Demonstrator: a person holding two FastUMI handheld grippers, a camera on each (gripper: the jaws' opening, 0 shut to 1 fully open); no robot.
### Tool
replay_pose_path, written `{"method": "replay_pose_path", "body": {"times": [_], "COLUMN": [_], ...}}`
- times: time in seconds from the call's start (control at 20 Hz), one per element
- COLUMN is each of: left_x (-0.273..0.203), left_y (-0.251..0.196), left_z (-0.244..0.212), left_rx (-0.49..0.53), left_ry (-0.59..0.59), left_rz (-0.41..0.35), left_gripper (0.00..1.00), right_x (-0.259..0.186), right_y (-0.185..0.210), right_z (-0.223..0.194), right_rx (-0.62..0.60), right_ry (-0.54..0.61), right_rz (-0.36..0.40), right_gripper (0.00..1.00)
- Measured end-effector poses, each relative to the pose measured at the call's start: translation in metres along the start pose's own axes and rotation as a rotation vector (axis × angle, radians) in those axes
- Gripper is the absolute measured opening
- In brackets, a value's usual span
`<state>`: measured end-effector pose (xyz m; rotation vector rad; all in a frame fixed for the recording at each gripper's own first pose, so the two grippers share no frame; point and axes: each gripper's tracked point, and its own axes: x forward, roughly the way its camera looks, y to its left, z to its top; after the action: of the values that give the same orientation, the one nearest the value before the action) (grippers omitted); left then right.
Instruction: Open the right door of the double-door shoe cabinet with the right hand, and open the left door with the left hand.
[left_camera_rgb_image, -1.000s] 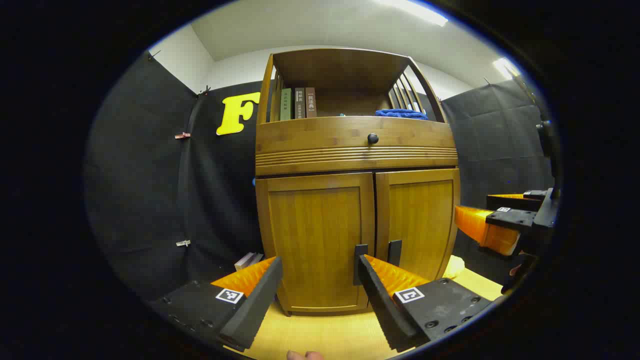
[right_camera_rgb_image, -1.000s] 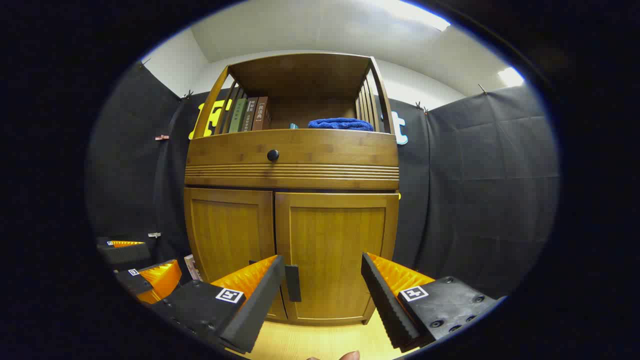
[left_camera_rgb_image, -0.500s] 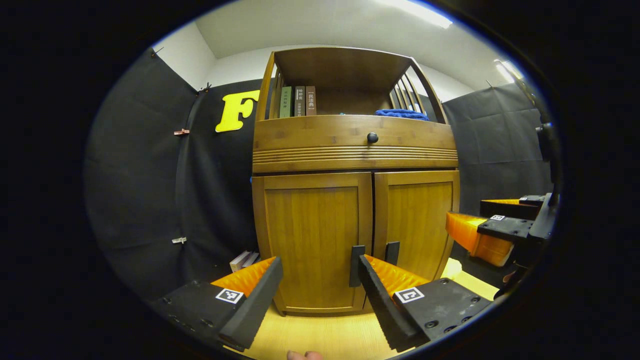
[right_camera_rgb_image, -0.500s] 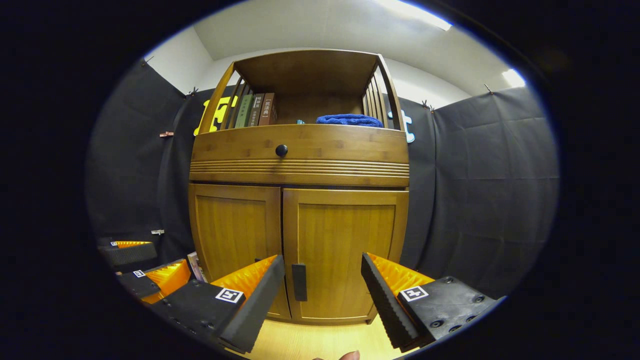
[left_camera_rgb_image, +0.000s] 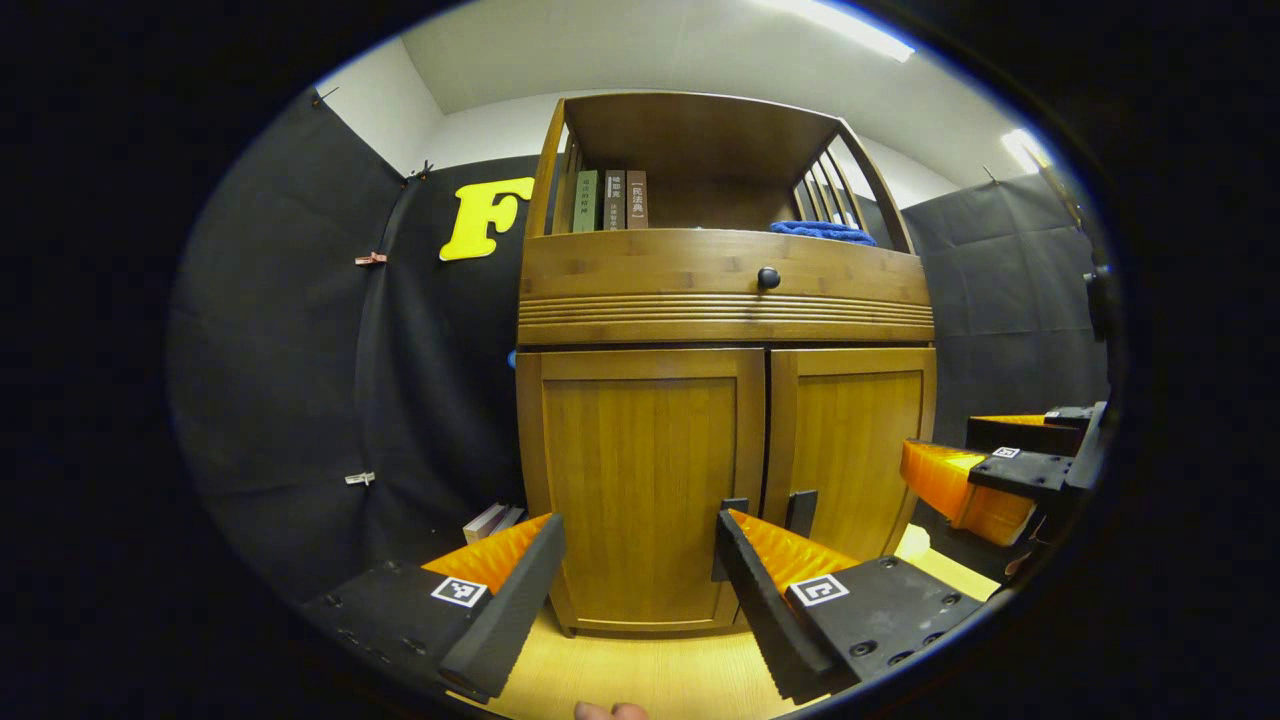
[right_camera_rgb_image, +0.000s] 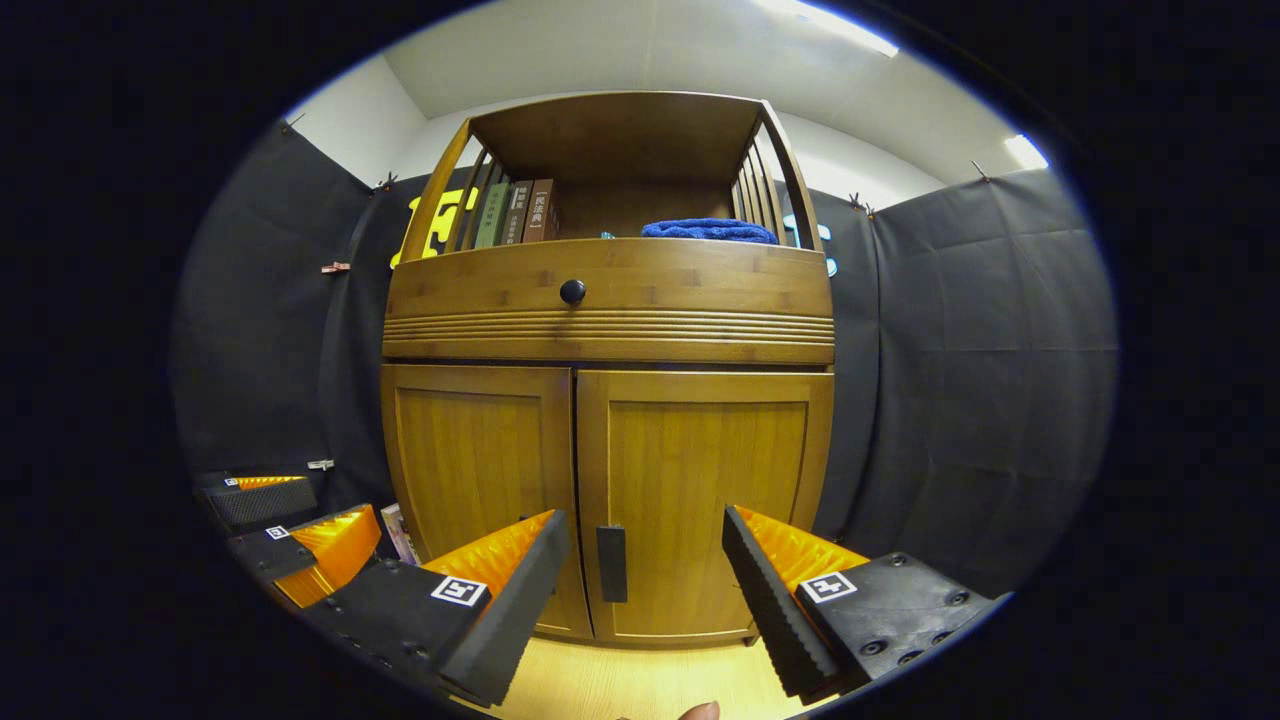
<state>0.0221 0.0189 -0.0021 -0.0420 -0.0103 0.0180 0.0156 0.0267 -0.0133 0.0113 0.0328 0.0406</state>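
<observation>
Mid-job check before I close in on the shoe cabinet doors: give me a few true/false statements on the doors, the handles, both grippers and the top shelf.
1. Both cabinet doors are shut. True: the left door and right door sit flush.
2. The right gripper is clamped on the right door's handle. False: it is open, and the handle shows between its fingers with a gap on each side.
3. The left gripper is open and holds nothing. True.
4. The drawer above the doors is pulled out. False: it sits closed, its round knob on the front.
5. A blue cloth lies on the top shelf, with books standing at the other end. True.
</observation>
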Motion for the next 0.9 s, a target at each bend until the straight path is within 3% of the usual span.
{"method": "replay_pose_path", "body": {"times": [0.4, 0.75, 0.9], "left_x": [0.004, 0.000, -0.002], "left_y": [0.023, 0.020, 0.019], "left_z": [0.000, -0.009, -0.018], "left_rx": [0.002, -0.010, -0.006], "left_ry": [-0.011, -0.011, 0.012], "left_rz": [0.015, -0.010, -0.019], "left_gripper": [0.94, 0.93, 0.96], "right_x": [0.026, 0.084, 0.094], "right_y": [0.014, 0.001, 0.007], "right_z": [-0.020, -0.084, -0.103], "right_rx": [0.024, 0.043, 0.046], "right_ry": [0.022, 0.114, 0.133], "right_rz": [0.014, -0.024, -0.003], "right_gripper": [0.99, 0.98, 0.98]}}
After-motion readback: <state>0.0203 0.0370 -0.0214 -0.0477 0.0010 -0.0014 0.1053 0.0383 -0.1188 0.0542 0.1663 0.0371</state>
